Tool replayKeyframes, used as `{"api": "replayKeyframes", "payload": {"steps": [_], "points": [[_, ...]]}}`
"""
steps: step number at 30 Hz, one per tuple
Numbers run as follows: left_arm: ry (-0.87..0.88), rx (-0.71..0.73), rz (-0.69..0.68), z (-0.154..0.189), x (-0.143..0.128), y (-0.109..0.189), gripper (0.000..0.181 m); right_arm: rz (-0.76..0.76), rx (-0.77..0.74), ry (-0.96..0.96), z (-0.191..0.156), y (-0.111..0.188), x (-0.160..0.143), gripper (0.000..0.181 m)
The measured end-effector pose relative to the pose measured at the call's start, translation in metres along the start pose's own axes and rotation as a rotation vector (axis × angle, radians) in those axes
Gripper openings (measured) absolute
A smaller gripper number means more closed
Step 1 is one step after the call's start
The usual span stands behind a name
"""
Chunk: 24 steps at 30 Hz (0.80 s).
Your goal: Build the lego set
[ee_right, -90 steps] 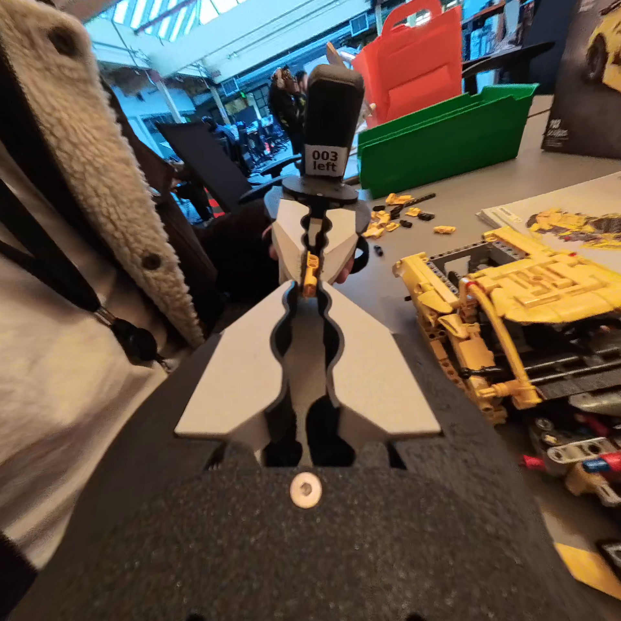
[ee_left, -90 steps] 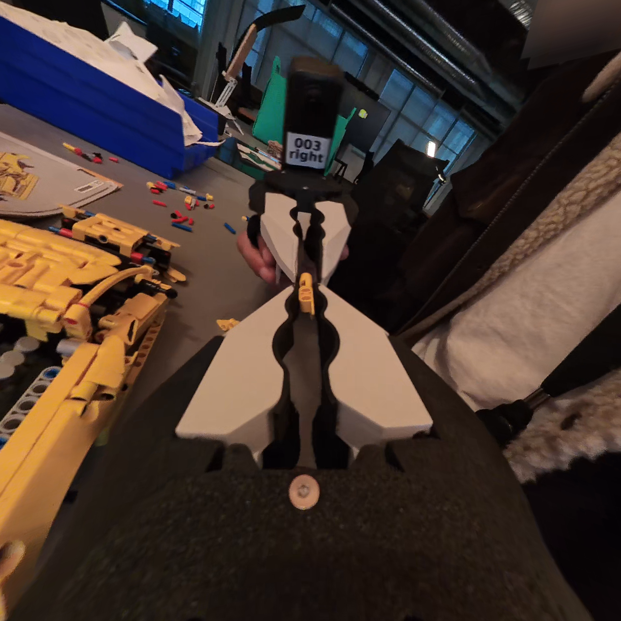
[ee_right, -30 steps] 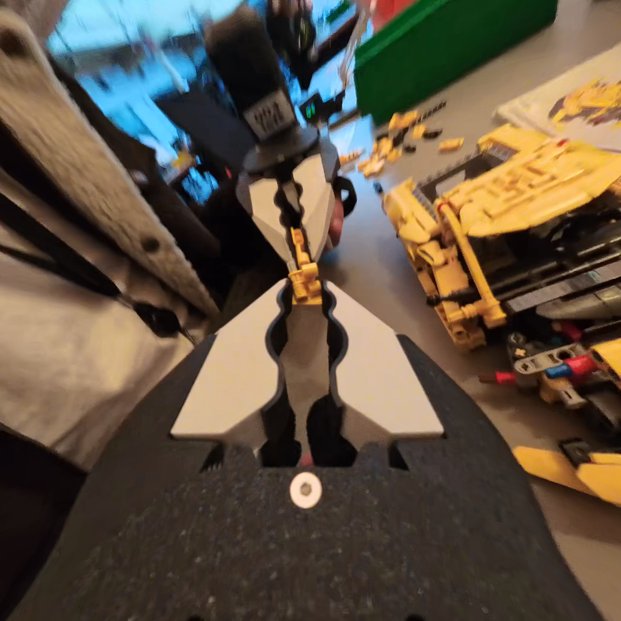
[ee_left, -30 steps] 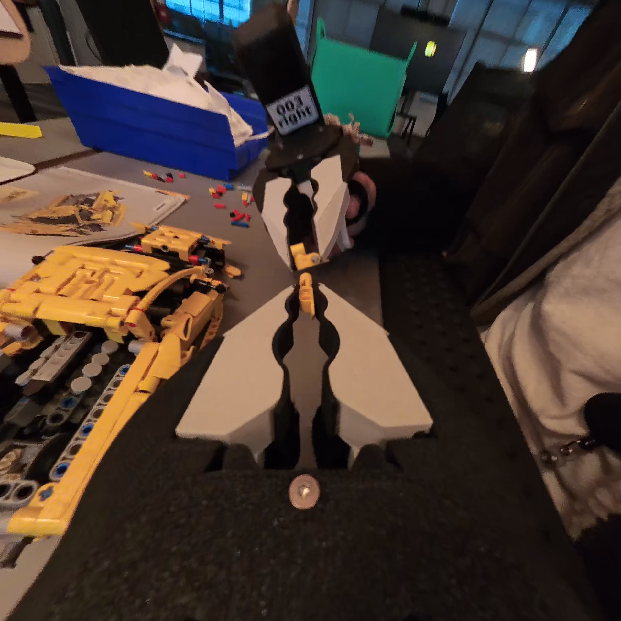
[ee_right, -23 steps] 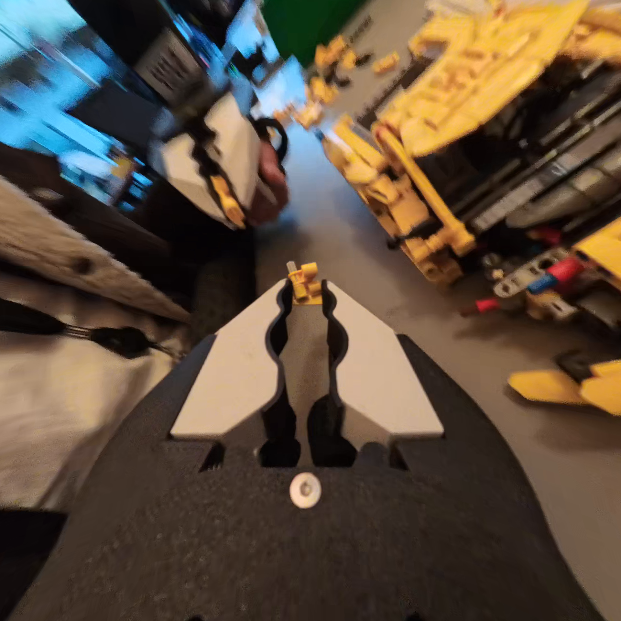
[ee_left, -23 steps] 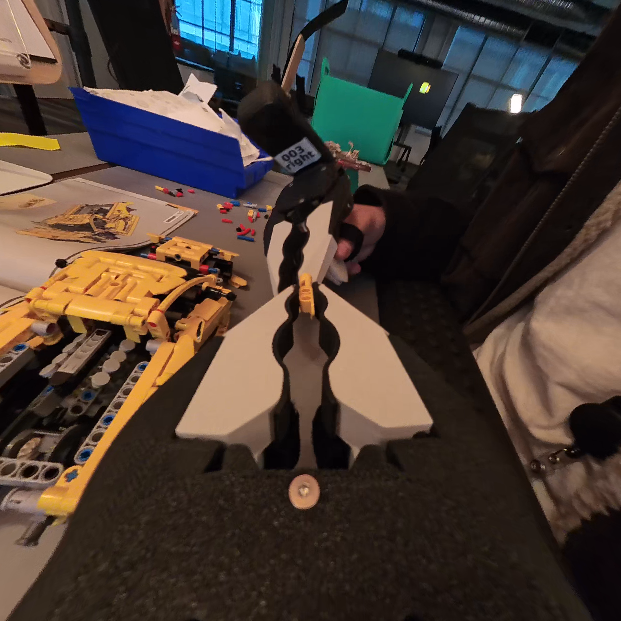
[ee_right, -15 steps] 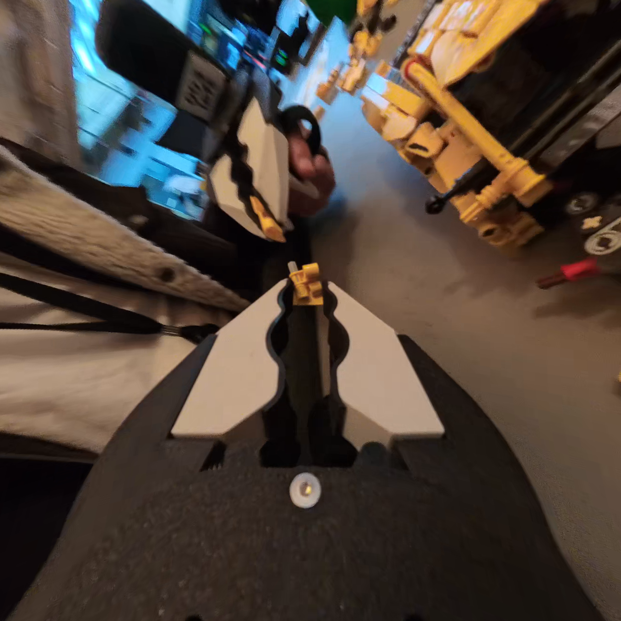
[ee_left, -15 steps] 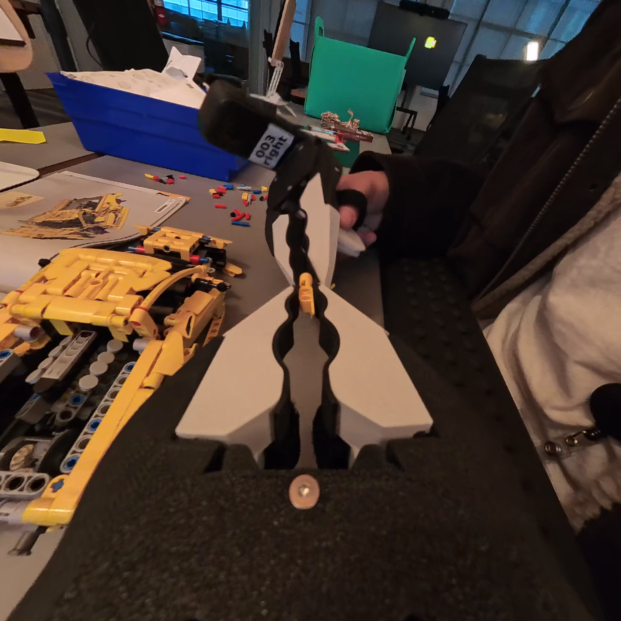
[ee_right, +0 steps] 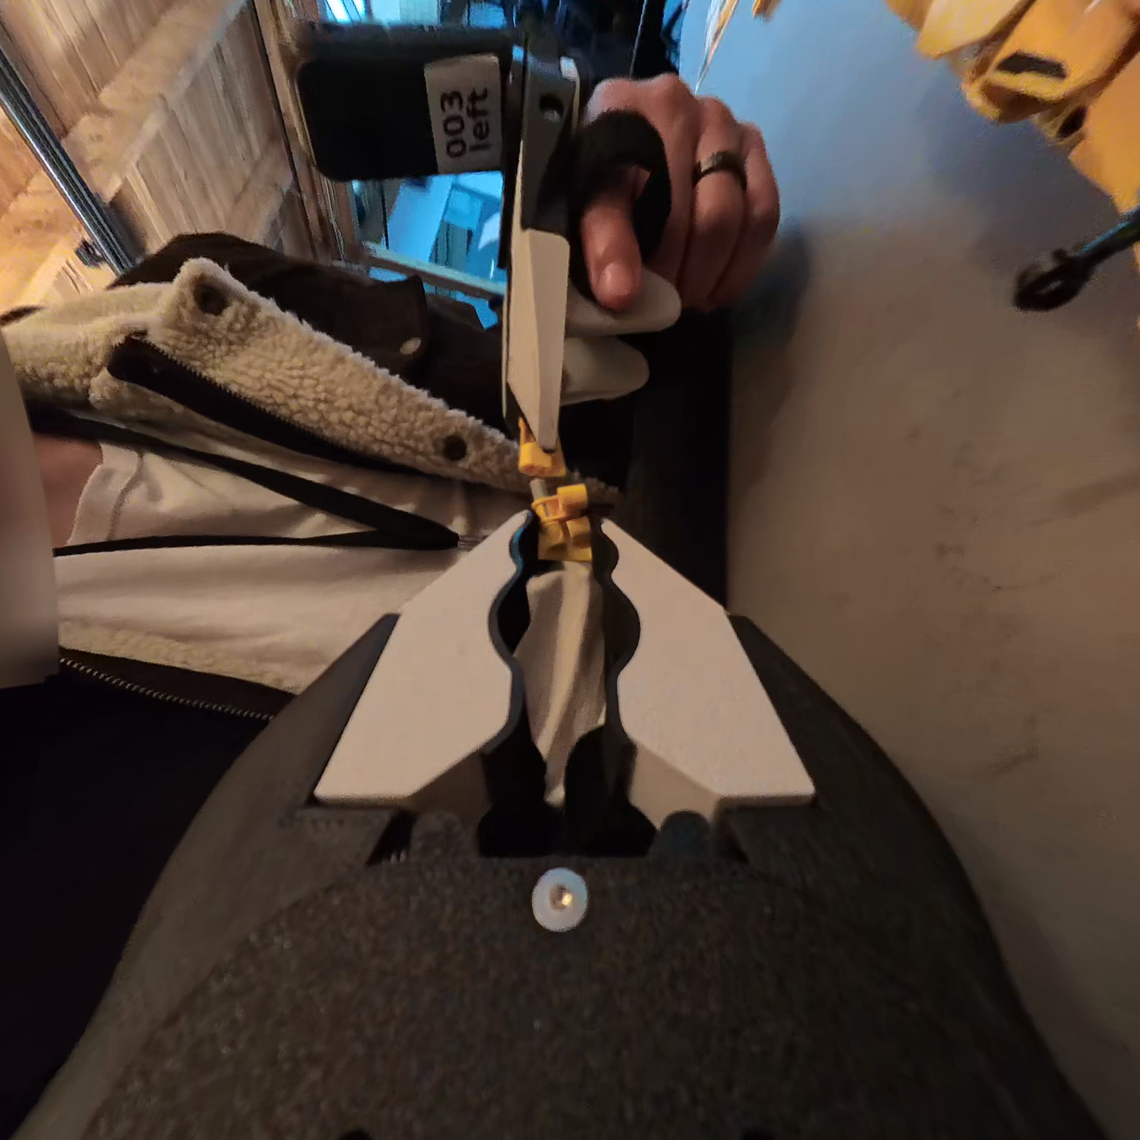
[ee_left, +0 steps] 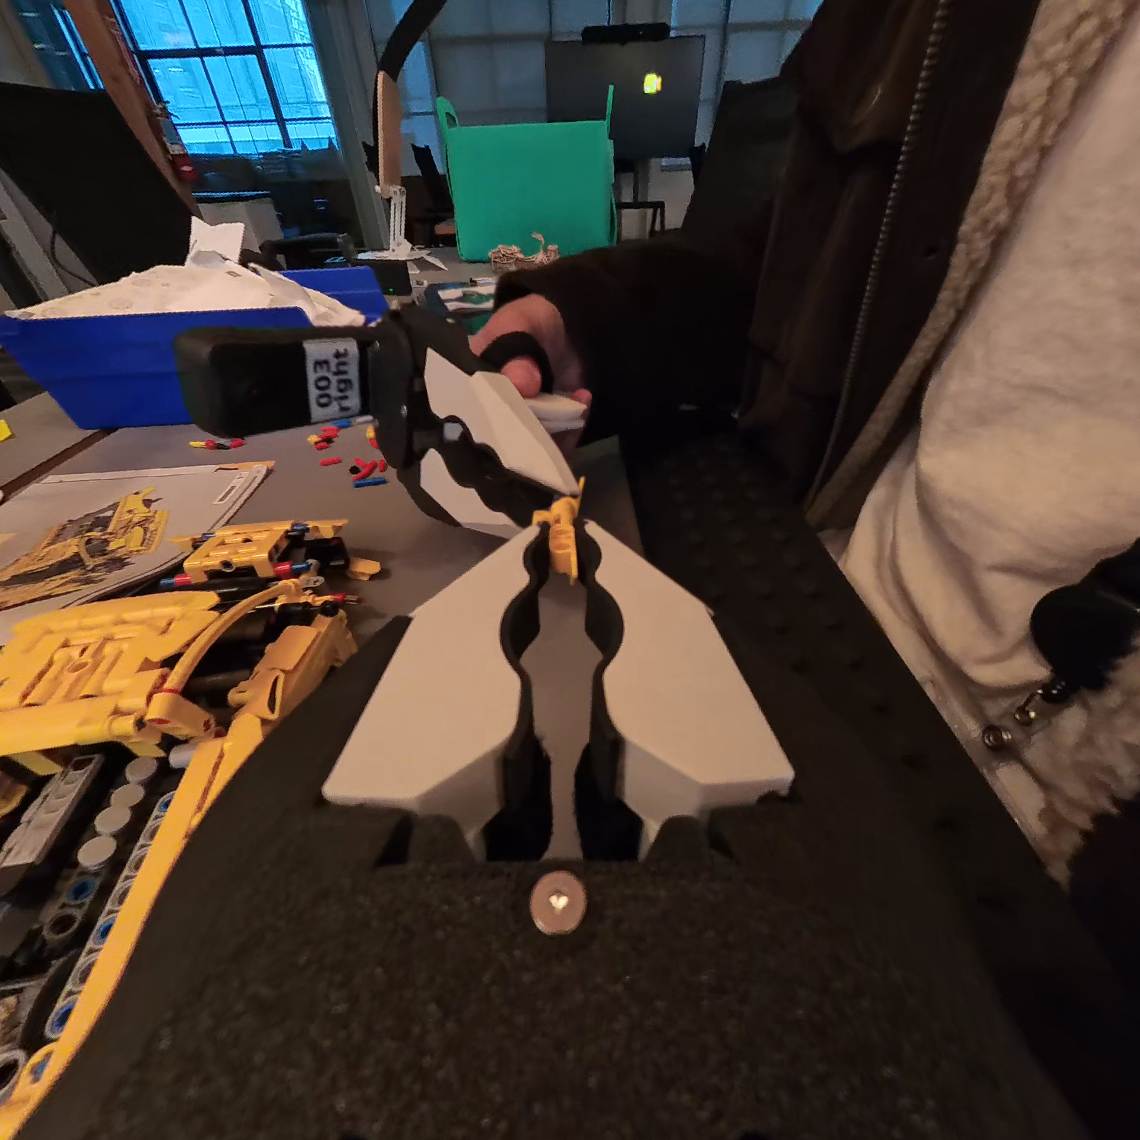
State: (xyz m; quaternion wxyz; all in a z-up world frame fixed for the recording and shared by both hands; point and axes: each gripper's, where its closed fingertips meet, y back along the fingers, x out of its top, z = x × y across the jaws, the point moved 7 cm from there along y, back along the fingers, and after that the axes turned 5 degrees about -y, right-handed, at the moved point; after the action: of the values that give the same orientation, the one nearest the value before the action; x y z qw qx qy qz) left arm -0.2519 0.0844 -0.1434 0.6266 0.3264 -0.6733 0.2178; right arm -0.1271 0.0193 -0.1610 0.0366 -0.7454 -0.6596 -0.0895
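Observation:
My left gripper (ee_left: pixel 561 540) is shut on a small yellow lego piece (ee_left: pixel 564 552) at its tips. My right gripper (ee_right: pixel 562 533) is shut on a yellow connector piece (ee_right: pixel 564 524) with a short grey pin sticking out. The two grippers meet tip to tip above the table's near edge. In the left wrist view the right gripper (ee_left: pixel 570 493) lies rolled on its side, its piece (ee_left: pixel 555 511) touching mine. In the right wrist view the left gripper (ee_right: pixel 538 441) comes down from above, and its yellow piece (ee_right: pixel 534 458) sits on the pin.
The large yellow lego model (ee_left: pixel 123 666) lies on the grey table (ee_left: pixel 407 530) at left, with the instruction booklet (ee_left: pixel 123 524), loose small pieces (ee_left: pixel 355 453) and a blue bin (ee_left: pixel 123 370) behind it. The person's fleece jacket (ee_left: pixel 1018 432) is close on the right. My two grippers' fingertips are within a few centimetres of each other.
The right gripper pulled away with its piece, rolled onto its side, then came back tip to tip with the left gripper. The two yellow pieces now touch. Both grippers stay shut.

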Motion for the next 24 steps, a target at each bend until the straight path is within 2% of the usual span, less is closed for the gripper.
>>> {"api": "replayKeyframes", "payload": {"steps": [4, 11, 15, 21, 24], "points": [[-0.020, -0.025, -0.005, 0.004, 0.000, -0.001, 0.007, -0.072, -0.023, -0.017, -0.005, -0.003, 0.002, 0.015], [-0.038, -0.040, -0.033, 0.006, -0.005, -0.003, 0.007, -0.091, -0.069, -0.051, -0.001, -0.003, 0.003, 0.015], [-0.030, -0.003, -0.069, 0.002, -0.008, -0.003, 0.007, -0.025, -0.098, -0.072, 0.003, 0.002, 0.006, 0.015], [0.060, 0.100, -0.100, -0.013, -0.013, 0.000, 0.007, 0.167, -0.091, -0.114, 0.011, 0.010, 0.012, 0.014], [0.089, 0.099, -0.129, -0.015, -0.017, 0.000, 0.007, 0.228, -0.107, -0.100, 0.016, 0.010, 0.011, 0.014]]}}
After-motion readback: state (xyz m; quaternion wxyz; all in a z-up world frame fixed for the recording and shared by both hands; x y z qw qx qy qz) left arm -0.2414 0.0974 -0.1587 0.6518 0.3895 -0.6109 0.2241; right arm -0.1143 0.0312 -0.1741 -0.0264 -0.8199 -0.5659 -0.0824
